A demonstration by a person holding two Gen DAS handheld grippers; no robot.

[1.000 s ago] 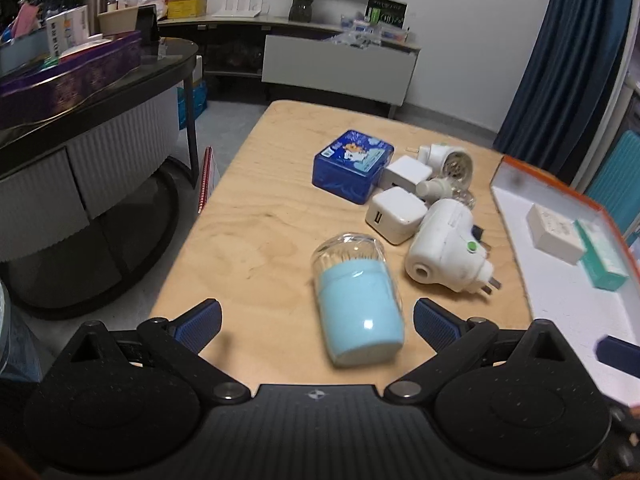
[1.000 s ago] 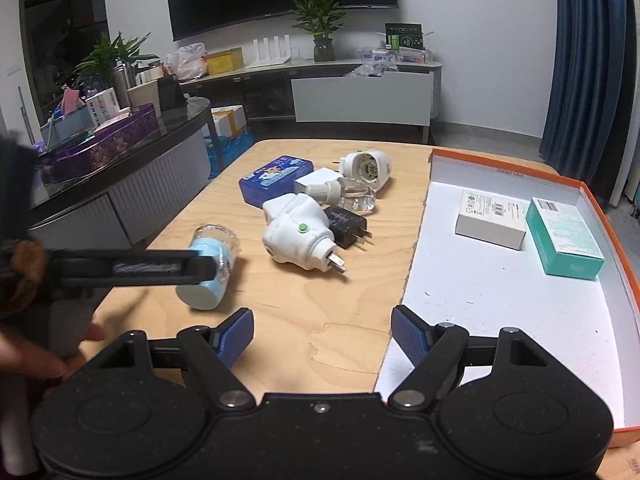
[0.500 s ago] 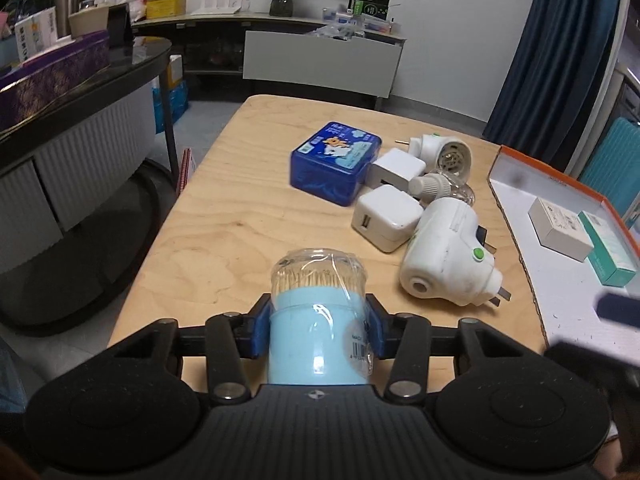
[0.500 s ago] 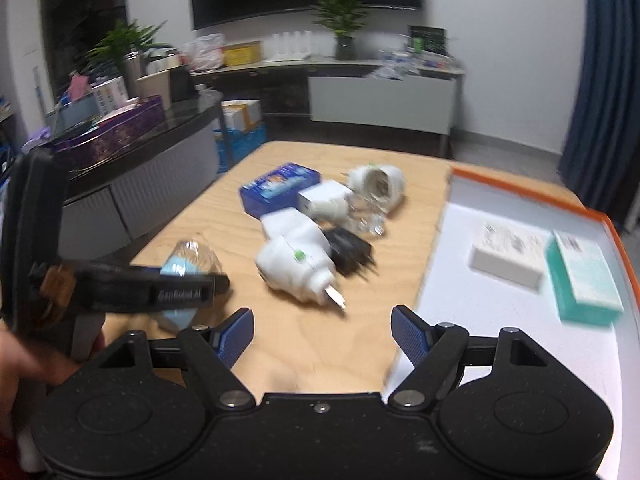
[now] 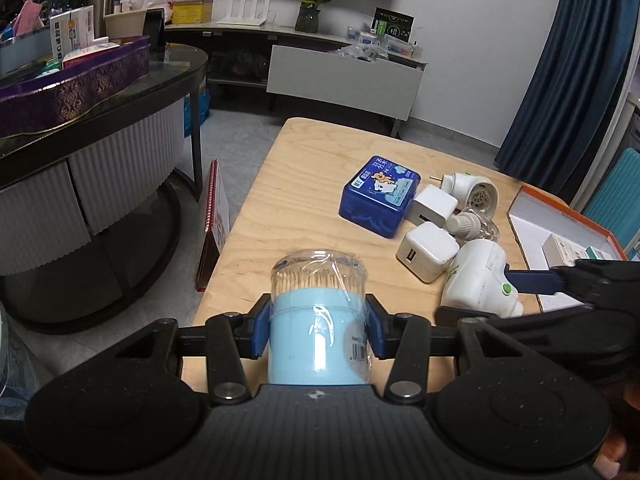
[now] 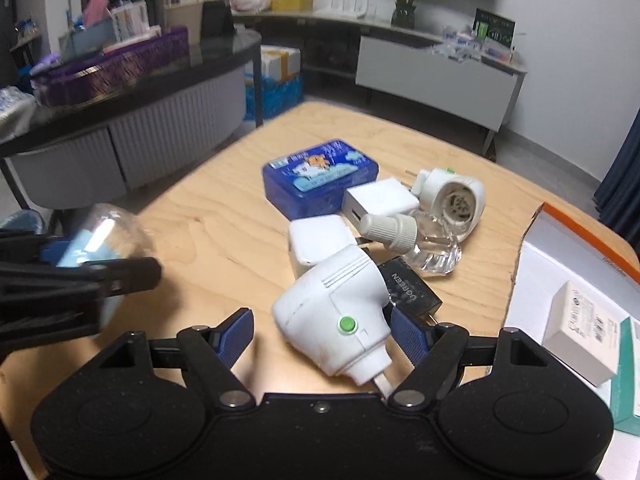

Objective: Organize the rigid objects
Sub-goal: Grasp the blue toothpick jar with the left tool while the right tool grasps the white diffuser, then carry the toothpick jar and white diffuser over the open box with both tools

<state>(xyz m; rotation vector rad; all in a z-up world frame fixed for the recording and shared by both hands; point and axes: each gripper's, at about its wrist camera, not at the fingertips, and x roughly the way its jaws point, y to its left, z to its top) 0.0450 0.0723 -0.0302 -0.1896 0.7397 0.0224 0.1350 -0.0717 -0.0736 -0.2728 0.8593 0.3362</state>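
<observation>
My left gripper (image 5: 318,330) is shut on a light blue toothpick jar (image 5: 318,320) with a clear lid, held above the wooden table (image 5: 288,216). The jar also shows in the right wrist view (image 6: 100,236). My right gripper (image 6: 322,334) is open, its jaws on either side of a big white plug adapter (image 6: 332,316) with a green button, which lies on the table; it also shows in the left wrist view (image 5: 478,276). Behind it lie a blue tin (image 6: 320,176), white chargers (image 6: 378,200), a black charger (image 6: 408,290) and a small clear bottle (image 6: 424,246).
An orange-rimmed white box (image 6: 560,264) at the right holds a white carton (image 6: 584,332) and a teal carton (image 6: 628,380). A dark round-edged counter (image 5: 100,92) stands left of the table. A red-edged board (image 5: 212,216) leans by the table's left side.
My left gripper closed on the toothpick jar and lifted it. My right gripper moved forward and left until its open jaws straddled the big white plug adapter.
</observation>
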